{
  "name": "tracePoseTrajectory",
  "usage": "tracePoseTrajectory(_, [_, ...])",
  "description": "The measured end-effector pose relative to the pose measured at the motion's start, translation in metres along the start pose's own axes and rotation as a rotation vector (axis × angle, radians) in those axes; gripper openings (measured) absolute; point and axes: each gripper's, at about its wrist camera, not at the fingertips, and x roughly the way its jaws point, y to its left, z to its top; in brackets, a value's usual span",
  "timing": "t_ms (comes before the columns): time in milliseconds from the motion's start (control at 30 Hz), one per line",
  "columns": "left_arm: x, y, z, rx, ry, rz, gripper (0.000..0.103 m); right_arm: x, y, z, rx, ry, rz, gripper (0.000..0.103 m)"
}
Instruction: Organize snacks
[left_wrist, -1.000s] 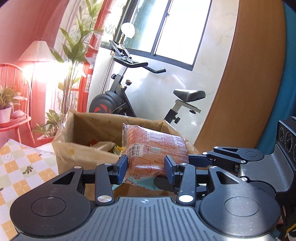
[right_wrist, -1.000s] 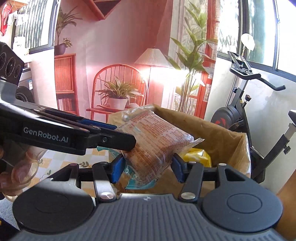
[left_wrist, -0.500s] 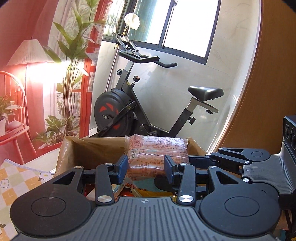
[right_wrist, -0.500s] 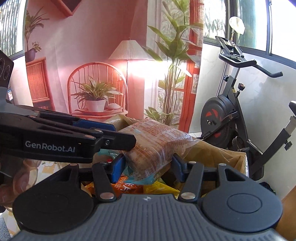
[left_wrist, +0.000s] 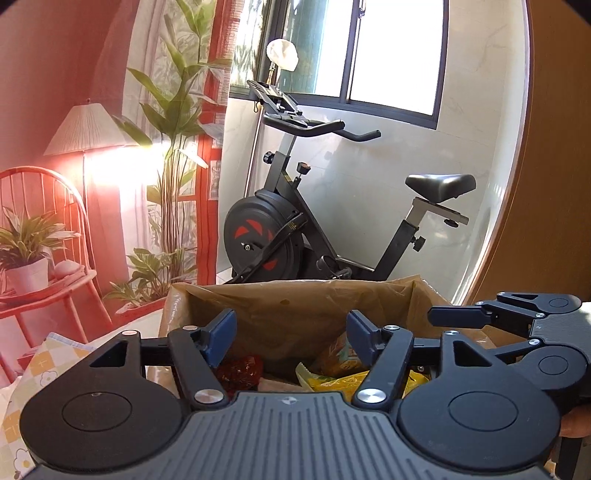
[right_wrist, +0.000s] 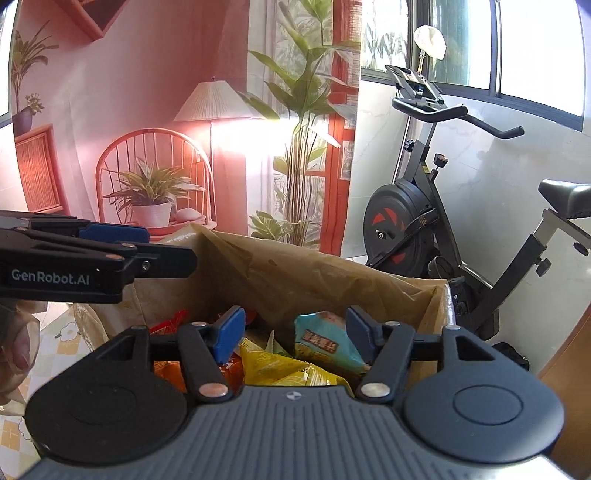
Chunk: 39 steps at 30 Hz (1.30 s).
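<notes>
Hovering: both grippers hang side by side over the open top of a brown cardboard box lined with crinkled brown paper (left_wrist: 295, 314), fingers pointing toward its far wall.
Left gripper: the black two-finger left gripper with blue pads (left_wrist: 291, 332) is released, its pads spread wide with nothing between them.
Right gripper: the black two-finger right gripper with blue pads (right_wrist: 293, 334) is likewise spread open and holds nothing; in the left wrist view it shows just to the right of the left gripper (left_wrist: 480, 317).
Snacks under left gripper: a dark red crinkled snack packet (left_wrist: 240, 371) lies in the box below the left finger, and a yellow-green snack bag (left_wrist: 343, 373) lies below the right finger.
Snacks under right gripper: a teal snack pouch with a printed label (right_wrist: 325, 341) sits just inside the right finger, a yellow snack bag (right_wrist: 280, 365) lies between and below the fingers, and an orange snack packet (right_wrist: 166, 369) lies below the left finger.
Beyond the box: a black exercise bike with a red-marked flywheel (left_wrist: 266, 236) stands past the far wall, ahead of both grippers.
Left of the grippers: a checked yellow-and-white tablecloth with flower prints (left_wrist: 40, 369) shows beside the box.
</notes>
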Motion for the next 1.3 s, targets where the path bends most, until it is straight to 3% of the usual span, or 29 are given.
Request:
tracePoseTrajectory(100, [-0.026, -0.005, 0.004, 0.044, -0.043, 0.049, 0.087, -0.025, 0.002, 0.003, 0.026, -0.040, -0.021, 0.082])
tracePoseTrajectory(267, [-0.072, -0.012, 0.011, 0.072, -0.108, 0.093, 0.089, -0.075, 0.011, 0.007, 0.081, -0.113, -0.034, 0.099])
tracePoseTrajectory(367, [-0.100, -0.017, 0.013, 0.072, -0.140, 0.133, 0.094, -0.105, 0.022, 0.007, 0.079, -0.153, -0.046, 0.103])
tracePoseTrajectory(433, [-0.118, -0.024, 0.013, 0.083, -0.144, 0.184, 0.095, -0.123, 0.031, 0.005, 0.081, -0.169, -0.065, 0.103])
tracePoseTrajectory(733, [-0.192, -0.049, 0.001, 0.102, -0.230, 0.232, 0.096, -0.179, 0.058, -0.013, 0.131, -0.219, -0.073, 0.103])
tracePoseTrajectory(1300, [-0.207, -0.052, -0.008, 0.070, -0.234, 0.253, 0.097, -0.203, 0.057, -0.028, 0.170, -0.212, -0.100, 0.103])
